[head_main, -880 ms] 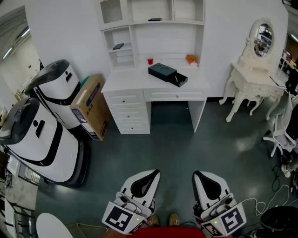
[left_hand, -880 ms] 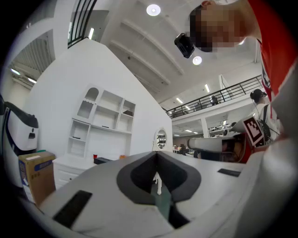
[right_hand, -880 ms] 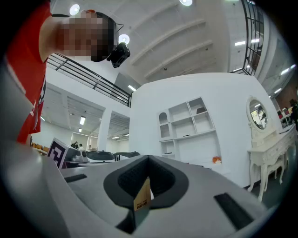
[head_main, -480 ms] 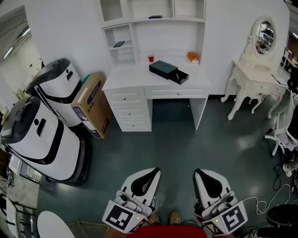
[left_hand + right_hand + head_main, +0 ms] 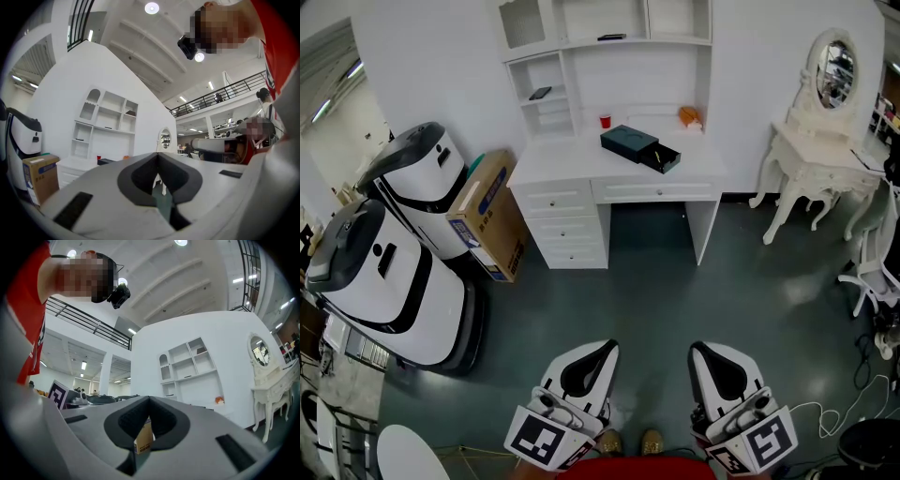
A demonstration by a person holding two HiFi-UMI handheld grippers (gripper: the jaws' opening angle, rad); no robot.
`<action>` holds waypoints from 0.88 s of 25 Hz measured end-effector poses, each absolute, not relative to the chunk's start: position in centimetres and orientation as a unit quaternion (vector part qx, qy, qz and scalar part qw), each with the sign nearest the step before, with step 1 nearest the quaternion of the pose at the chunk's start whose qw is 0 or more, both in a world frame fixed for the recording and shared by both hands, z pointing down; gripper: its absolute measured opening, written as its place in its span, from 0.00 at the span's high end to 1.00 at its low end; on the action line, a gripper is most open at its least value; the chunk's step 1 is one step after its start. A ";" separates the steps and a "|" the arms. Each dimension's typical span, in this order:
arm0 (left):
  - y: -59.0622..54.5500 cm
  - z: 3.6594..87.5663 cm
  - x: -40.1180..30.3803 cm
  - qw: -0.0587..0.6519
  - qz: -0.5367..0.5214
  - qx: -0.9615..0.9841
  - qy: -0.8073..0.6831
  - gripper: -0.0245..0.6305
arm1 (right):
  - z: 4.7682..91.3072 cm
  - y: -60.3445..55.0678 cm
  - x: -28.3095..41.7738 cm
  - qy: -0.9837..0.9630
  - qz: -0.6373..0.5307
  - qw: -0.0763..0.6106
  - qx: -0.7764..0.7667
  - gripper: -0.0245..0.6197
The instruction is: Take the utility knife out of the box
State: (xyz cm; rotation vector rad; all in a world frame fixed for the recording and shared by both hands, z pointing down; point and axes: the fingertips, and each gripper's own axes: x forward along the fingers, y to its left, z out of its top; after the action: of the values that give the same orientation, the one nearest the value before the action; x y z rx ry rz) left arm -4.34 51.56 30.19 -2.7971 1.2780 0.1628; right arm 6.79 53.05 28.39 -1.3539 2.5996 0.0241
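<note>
- Left gripper (image 5: 610, 345), white shell with dark padded jaws, low in the head view near the person's red top. Jaw tips meet; nothing is caught between them. Only floor and a distant furniture leg show through the gap behind the tips.
- Right gripper (image 5: 694, 348), same build, just beside the left and level with it. Jaws closed tip to tip and empty. The tan shape seen through its gap is the far cardboard carton, not a held item.
- Both grippers hang over the grey-green floor (image 5: 675, 281), well apart from the white wooden desk with shelf hutch (image 5: 562, 161).
- Dark rectangular box (image 5: 629, 142) sits on the desk top, right of centre, its drawer (image 5: 662, 160) pulled out toward the desk's front edge.
- Utility knife: a thin pale sliver shows inside the drawer, too small to confirm.
- Small red cup (image 5: 604, 121) stands behind the box; an orange object (image 5: 688, 117) lies to its right by the back panel.
- Brown cardboard carton (image 5: 487, 214) leans at the desk's left end, against two white-and-black rounded machines (image 5: 412, 183).
- White ornate vanity table with oval mirror (image 5: 811, 155) stands at right.
</note>
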 end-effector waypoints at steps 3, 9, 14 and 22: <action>51.3 30.0 -3.2 0.034 0.049 -0.905 0.420 0.95 | 28.3 52.6 7.8 0.885 0.007 0.104 -0.455 0.97; 50.5 29.9 -1.1 0.042 0.045 -0.897 0.437 0.95 | 28.3 51.8 10.3 0.889 0.007 0.110 -0.445 0.97; 49.4 30.2 -0.3 0.040 0.042 -0.892 0.449 0.95 | 28.5 50.4 11.8 0.891 0.005 0.108 -0.441 0.97; 45.4 30.2 -0.7 0.045 0.044 -0.886 0.459 0.95 | 29.1 46.8 12.7 0.889 0.002 0.106 -0.446 0.97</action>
State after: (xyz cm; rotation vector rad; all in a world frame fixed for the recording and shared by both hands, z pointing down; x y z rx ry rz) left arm -0.72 45.36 30.24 -2.7081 1.4014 0.1359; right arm 12.73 46.76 29.13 -1.3148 2.6170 0.0047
